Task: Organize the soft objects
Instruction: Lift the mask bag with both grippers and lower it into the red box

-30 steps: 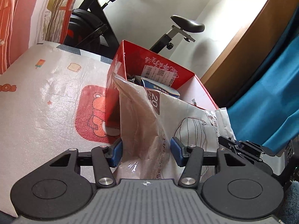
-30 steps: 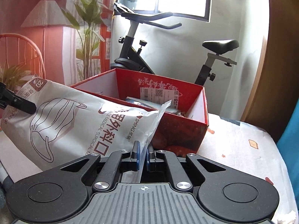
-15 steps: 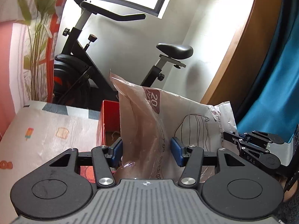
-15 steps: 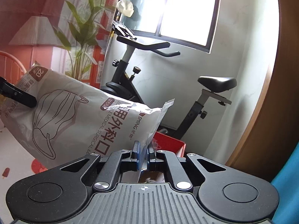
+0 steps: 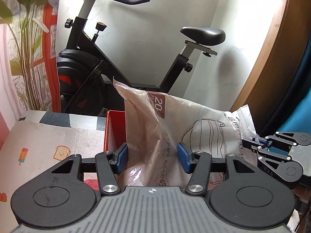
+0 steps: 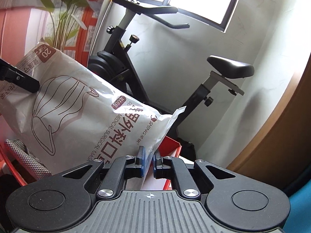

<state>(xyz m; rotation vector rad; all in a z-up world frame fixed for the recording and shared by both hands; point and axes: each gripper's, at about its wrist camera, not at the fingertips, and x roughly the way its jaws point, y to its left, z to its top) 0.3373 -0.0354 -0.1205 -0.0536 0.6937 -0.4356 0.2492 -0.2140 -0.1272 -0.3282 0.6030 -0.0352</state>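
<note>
A white bag of surgical masks (image 5: 155,128) hangs in the air, held at both ends. My left gripper (image 5: 153,159) has its blue pads pressed on the bag's puffy end. My right gripper (image 6: 148,161) is shut on the flat sealed edge of the same bag (image 6: 87,112); it also shows at the right of the left wrist view (image 5: 272,153). A left finger (image 6: 17,79) lies against the bag's far end. The red box (image 5: 114,128) sits under and behind the bag, mostly hidden; its rim (image 6: 171,149) shows just past the right fingers.
A black exercise bike (image 5: 93,71) stands close behind the table against the white wall. The table cover (image 5: 58,136) with cartoon prints lies to the left. A grey mesh item (image 6: 25,155) sits at lower left. A wooden panel (image 5: 272,68) and blue cloth (image 5: 305,104) are on the right.
Both grippers have carried the bag up and toward the box. The box's open inside has dropped out of sight under the bag, and the bike looms larger. Both grips are unchanged.
</note>
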